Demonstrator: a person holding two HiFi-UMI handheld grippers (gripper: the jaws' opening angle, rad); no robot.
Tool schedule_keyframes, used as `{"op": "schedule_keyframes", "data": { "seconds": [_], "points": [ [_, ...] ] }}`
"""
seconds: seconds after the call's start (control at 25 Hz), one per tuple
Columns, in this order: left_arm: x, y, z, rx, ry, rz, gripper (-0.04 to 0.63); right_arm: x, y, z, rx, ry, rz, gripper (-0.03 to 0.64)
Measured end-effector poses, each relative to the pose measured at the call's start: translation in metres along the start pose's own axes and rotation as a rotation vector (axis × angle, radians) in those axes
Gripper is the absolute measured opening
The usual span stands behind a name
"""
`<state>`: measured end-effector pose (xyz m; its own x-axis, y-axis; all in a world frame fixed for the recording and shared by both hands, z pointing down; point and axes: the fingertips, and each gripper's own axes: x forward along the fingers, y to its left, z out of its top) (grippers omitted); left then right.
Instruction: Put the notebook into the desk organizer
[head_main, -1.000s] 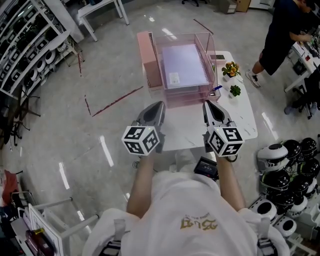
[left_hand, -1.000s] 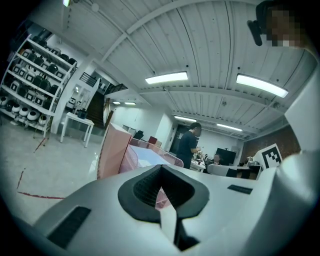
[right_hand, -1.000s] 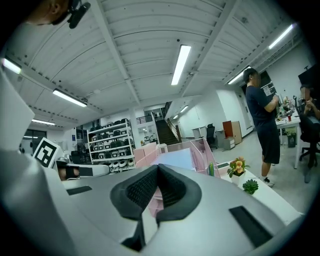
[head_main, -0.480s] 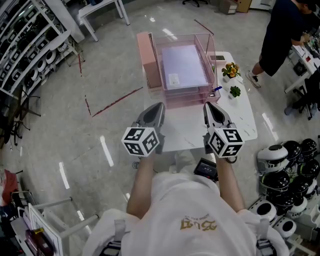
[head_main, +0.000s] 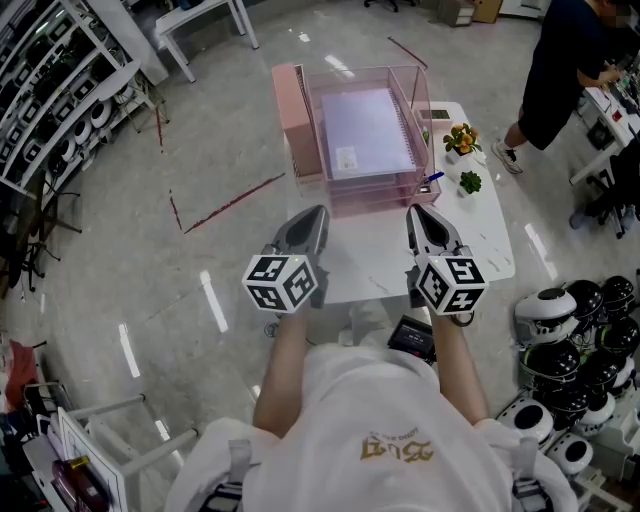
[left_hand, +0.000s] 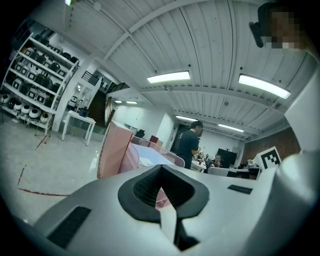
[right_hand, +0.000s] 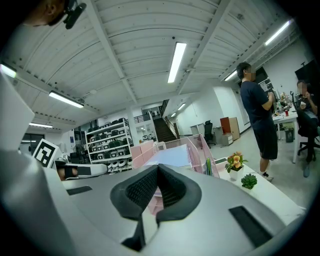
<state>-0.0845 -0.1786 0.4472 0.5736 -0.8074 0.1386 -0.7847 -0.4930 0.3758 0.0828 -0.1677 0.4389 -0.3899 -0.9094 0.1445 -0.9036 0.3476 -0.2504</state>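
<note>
A lilac spiral notebook (head_main: 368, 130) lies flat in the top tray of the clear pink desk organizer (head_main: 418, 100) at the far end of the white table (head_main: 487, 236). My left gripper (head_main: 319, 211) and right gripper (head_main: 413, 210) hover side by side over the table's near end, short of the organizer. Both are shut with nothing between their jaws. In the left gripper view my left gripper (left_hand: 161, 169) points at the organizer (left_hand: 112, 150) and notebook (left_hand: 149, 154). The right gripper view shows my right gripper (right_hand: 158, 168) aimed at the notebook (right_hand: 172, 157) in the organizer (right_hand: 202, 146).
A small flower pot (head_main: 461, 139), a green succulent (head_main: 470, 181) and a blue pen (head_main: 432, 179) sit on the table right of the organizer. A person (head_main: 560, 70) stands at the far right. Shelves (head_main: 55, 100) line the left; helmets (head_main: 580, 340) pile on the floor at right.
</note>
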Motion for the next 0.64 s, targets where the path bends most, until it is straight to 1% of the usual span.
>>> {"op": "schedule_keyframes", "data": {
  "seconds": [0.64],
  "points": [
    [0.0039, 0.0062, -0.0016, -0.013, 0.007, -0.001, 0.018, 0.0065, -0.0018, -0.0035, 0.01, 0.013, 0.0, 0.011]
  ]
}}
